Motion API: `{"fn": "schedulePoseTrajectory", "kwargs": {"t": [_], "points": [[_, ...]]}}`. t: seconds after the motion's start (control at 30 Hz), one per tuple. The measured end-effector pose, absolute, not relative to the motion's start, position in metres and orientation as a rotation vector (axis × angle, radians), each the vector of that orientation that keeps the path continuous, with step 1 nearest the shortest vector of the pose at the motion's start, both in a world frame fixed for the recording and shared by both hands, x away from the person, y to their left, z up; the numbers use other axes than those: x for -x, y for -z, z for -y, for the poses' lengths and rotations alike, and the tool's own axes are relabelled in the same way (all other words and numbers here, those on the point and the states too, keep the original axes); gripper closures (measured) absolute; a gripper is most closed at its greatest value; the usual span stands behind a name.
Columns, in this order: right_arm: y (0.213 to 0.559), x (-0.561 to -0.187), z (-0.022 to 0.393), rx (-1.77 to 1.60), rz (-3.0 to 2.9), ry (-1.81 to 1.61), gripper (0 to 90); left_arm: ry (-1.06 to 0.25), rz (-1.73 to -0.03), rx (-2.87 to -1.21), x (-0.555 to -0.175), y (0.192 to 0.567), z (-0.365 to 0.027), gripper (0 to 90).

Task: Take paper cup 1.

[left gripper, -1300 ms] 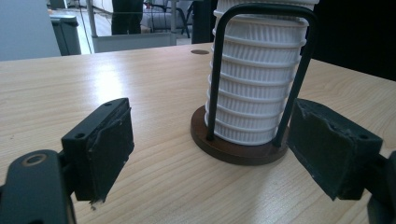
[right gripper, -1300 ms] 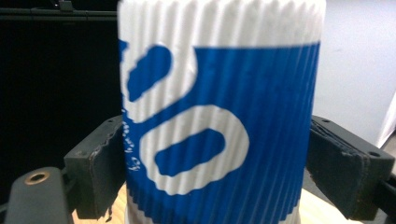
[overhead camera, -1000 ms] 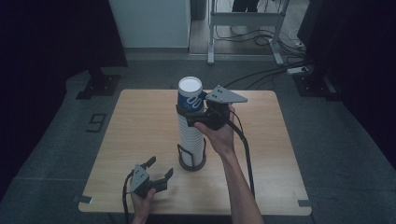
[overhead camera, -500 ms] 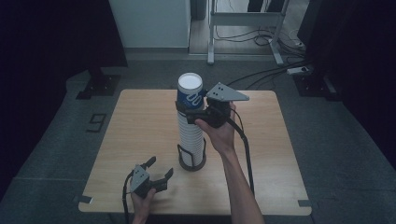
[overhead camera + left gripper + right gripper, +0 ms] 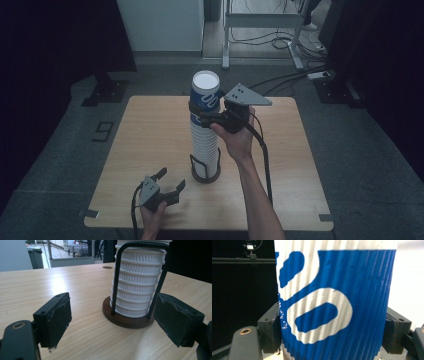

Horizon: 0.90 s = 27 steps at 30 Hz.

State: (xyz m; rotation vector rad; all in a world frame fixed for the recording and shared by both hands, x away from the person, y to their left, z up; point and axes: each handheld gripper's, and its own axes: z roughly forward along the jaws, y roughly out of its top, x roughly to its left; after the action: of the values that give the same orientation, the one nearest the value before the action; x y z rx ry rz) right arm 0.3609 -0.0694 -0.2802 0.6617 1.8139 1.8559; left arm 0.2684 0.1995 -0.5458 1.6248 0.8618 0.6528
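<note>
Two grippers are mine here: my left gripper (image 5: 167,186) rests released on the table (image 5: 150,130), jaws spread just short of the holder base (image 5: 125,319). Rightward, my right gripper (image 5: 200,113) has just been closing and now pinches the blue top cup (image 5: 205,92) of the stack (image 5: 204,145). Squeezing harder could crush its corrugated wall; lifting crooked might drag nested cups along.

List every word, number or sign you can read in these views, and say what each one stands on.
"9": dark figure on the grey floor, left of the table.
White print on the top cup's blue band: big rounded shapes, cropped in the right gripper view, no word can be made out.
Small white marks low on that band: too blurred to read.
White stacked cups in the wire holder: no text.
</note>
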Motion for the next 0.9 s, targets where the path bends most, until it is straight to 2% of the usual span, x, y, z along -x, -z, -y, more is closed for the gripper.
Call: {"fn": "schedulePoseTrajectory", "kwargs": {"t": [0.9], "points": [[0.244, -0.348, 0.086, -0.702, -1.675, -1.971, 23.2, -0.646, -0.86, -1.631, -0.269, 0.546, -0.199, 14.6]]}}
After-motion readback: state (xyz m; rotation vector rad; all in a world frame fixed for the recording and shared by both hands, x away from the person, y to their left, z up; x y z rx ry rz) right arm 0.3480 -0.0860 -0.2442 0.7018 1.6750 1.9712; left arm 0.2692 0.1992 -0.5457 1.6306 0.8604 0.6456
